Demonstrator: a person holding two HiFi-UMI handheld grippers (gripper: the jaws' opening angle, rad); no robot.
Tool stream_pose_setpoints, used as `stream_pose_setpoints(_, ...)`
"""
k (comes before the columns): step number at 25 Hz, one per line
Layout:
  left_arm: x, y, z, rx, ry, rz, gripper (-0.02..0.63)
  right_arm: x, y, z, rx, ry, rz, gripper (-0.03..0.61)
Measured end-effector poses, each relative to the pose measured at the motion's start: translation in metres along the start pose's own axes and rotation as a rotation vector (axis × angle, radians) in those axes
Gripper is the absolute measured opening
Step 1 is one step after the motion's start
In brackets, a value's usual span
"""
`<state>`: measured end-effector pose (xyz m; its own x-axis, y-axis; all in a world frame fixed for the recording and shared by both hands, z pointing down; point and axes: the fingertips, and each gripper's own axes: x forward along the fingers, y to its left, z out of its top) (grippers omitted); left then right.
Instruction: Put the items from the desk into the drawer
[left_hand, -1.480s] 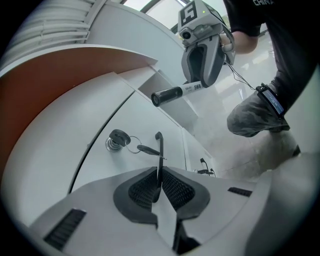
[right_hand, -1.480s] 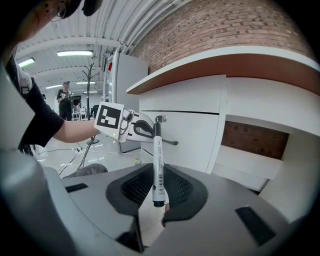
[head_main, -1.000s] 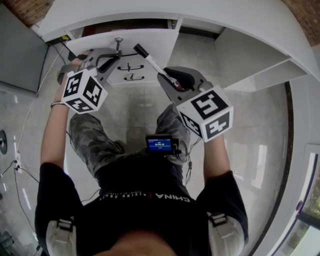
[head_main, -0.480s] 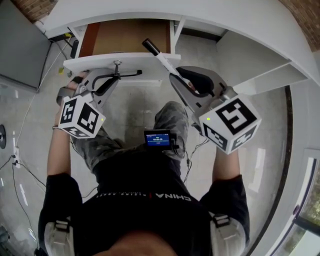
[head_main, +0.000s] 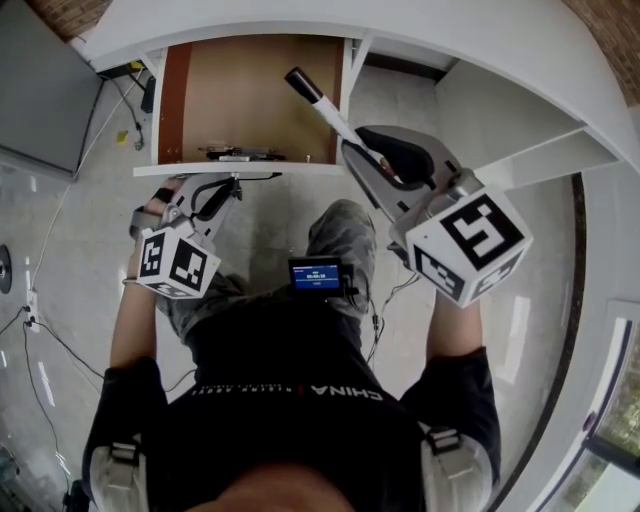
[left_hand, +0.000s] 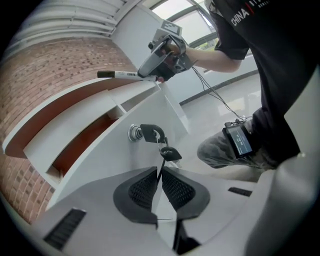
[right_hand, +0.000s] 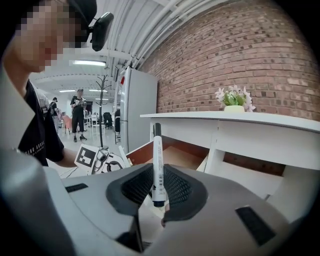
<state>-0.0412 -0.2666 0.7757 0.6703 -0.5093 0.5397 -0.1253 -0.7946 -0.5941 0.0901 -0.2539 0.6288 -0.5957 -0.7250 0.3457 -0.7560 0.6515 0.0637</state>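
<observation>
**Current state**

- The drawer (head_main: 250, 100) stands open under the desk (right_hand: 250, 116). Its brown floor is mostly bare. A few dark items lie along the inside of its front panel; what they are cannot be told.
- The left gripper (left_hand: 159, 173) has its jaws pressed almost together on the key (left_hand: 170, 153). This key hangs from a second key seated in the lock (left_hand: 134, 133) on the drawer front.
- The right gripper (right_hand: 158, 175) pinches the marker (right_hand: 157, 160) by its lower end. The marker stands upright between the pads, dark cap pointing away from the gripper.
- In the head view, the marker's capped end lies over the right side of the drawer opening, near the right wall. The gripper body is on the person's side of the drawer front. How high the marker is above the drawer floor cannot be told.

**Step in hand**

Placement of the marker in the drawer. The drawer is open and the marker is not yet down.

**Next move, as judged**

1. Advance the right gripper until the whole marker clears the front panel and right wall.
2. Lower the marker toward the bare floor.
3. Spread the jaws only when the marker is low and near level, to limit rolling.
4. Hold the hanging key with the left gripper so the drawer does not slide.
</observation>
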Motion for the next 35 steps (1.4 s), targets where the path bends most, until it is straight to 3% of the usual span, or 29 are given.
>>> stream_pose_setpoints(11, 0.004, -0.005, -0.005, 0.018, 0.005, 0.016, 0.037, 0.008, 0.0, -0.009, 0.017, 0.006, 0.002, 0.074)
stream_pose_setpoints(17, 0.004, -0.005, -0.005, 0.022, 0.008, 0.016, 0.037, 0.023, -0.002, -0.003, -0.066, 0.053, 0.002, 0.074)
stream_pose_setpoints(26, 0.007, -0.008, -0.013, 0.022, 0.018, 0.015, 0.037, 0.107, 0.006, -0.002, -0.273, 0.288, 0.129, 0.074)
stream_pose_setpoints(35, 0.008, -0.009, -0.016, 0.03, 0.017, 0.025, 0.037, 0.189, 0.024, -0.043, -0.393, 0.523, 0.257, 0.074)
